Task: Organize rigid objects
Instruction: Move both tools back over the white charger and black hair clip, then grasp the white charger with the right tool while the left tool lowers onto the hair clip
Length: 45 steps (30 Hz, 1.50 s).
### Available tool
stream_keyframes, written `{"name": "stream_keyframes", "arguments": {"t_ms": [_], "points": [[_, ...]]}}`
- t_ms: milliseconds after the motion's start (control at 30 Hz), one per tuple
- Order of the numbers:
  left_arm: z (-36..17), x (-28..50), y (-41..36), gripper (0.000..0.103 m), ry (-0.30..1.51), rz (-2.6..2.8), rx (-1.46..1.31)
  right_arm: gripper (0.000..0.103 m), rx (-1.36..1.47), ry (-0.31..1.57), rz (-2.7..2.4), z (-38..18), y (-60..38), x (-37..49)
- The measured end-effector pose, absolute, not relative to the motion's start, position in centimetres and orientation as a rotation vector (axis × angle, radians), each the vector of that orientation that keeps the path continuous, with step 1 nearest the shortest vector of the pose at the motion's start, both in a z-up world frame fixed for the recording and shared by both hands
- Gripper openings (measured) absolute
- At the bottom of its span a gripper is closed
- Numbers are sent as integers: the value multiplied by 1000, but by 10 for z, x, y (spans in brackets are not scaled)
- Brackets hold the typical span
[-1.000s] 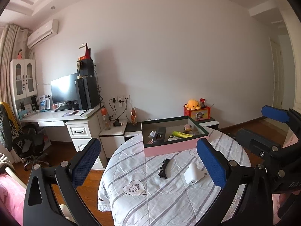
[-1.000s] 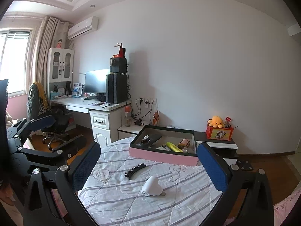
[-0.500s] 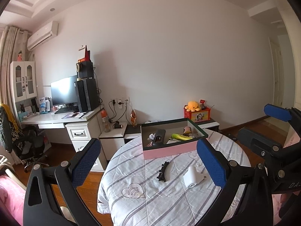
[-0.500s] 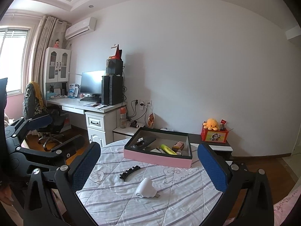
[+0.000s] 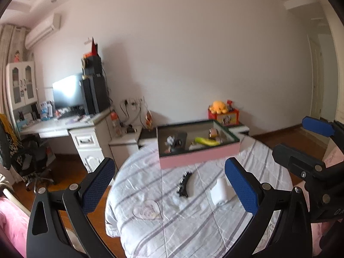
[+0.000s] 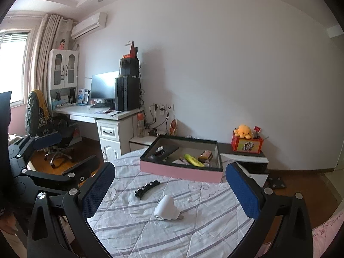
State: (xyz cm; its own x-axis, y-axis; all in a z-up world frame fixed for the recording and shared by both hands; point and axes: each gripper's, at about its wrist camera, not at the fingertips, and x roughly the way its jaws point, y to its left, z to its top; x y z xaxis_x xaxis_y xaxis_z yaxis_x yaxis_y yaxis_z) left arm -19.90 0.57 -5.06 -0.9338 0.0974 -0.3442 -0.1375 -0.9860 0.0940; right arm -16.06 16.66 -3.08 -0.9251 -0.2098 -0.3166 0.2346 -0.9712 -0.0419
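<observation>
On the round table with a striped white cloth [image 6: 172, 232] lie a black hair claw clip [image 6: 147, 189] [image 5: 185, 183] and a white charger plug [image 6: 166, 208] [image 5: 220, 191]. Behind them stands a pink-sided open box [image 6: 180, 173] [image 5: 197, 160] holding a yellow-green object [image 6: 193, 160], a black device and other small items. My left gripper [image 5: 169, 185] is open and empty, held above the near table edge. My right gripper [image 6: 169, 190] is also open and empty, hovering short of the clip and plug. The right gripper's arm [image 5: 311, 167] shows at the left wrist view's right edge.
A white desk [image 6: 99, 112] with monitor and computer tower stands at back left, with an office chair [image 6: 43, 124] beside it. A low cabinet [image 6: 245, 157] behind the table carries a red box with an orange plush toy [image 6: 243, 131]. Wooden floor surrounds the table.
Both wrist views have shifted slightly; the left view is blurred by motion and the table items appear a little closer. Both grippers stay open and empty.
</observation>
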Motion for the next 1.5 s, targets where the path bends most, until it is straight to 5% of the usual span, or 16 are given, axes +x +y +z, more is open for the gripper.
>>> {"name": "stream_keyframes", "arguments": {"t_ms": [900,1067,1500], "points": [[-166,-288,-32,103,197,2916,-1065,103,1171,19,-2657,-189,150,-299],[-168,-292,-32,103,158,2883,-1062,75,1200,-13,-2609,-196,157,-302],[-177,-333,13,103,145,2776,-1093,75,1198,95,-2733,-184,206,-315]]}}
